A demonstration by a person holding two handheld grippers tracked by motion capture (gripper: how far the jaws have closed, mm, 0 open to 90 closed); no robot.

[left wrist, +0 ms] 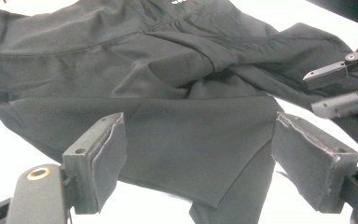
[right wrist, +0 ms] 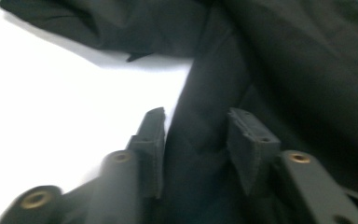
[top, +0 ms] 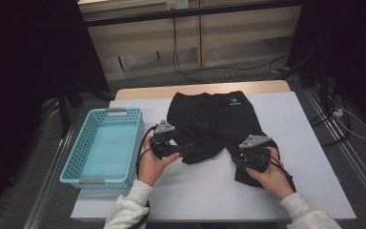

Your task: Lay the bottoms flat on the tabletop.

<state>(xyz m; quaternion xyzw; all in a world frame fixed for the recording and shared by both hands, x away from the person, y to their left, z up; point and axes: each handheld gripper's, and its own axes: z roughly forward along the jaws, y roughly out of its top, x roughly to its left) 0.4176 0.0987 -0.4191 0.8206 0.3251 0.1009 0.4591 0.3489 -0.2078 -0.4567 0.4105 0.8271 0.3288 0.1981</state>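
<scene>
A white-covered table (top: 295, 143) is shown with a black pair of shorts (top: 209, 119) spread across its middle, waistband at the far edge and the two legs running toward the person, so that the garment's long axis lies front to back. A light-blue basket (top: 106, 145) is set just beside the shorts on the left. The left leg hem (left wrist: 200, 186) is seen directly ahead of the left gripper (left wrist: 198, 158), whose jaws are held wide apart with the cloth between them but not pinched. The right leg (right wrist: 200, 140) is straddled by the right gripper (right wrist: 196, 140); its jaws are partly drawn in around a fold, but the blur leaves it unclear whether the pads press it. Both hands are held low and level, each nearest its own leg
</scene>
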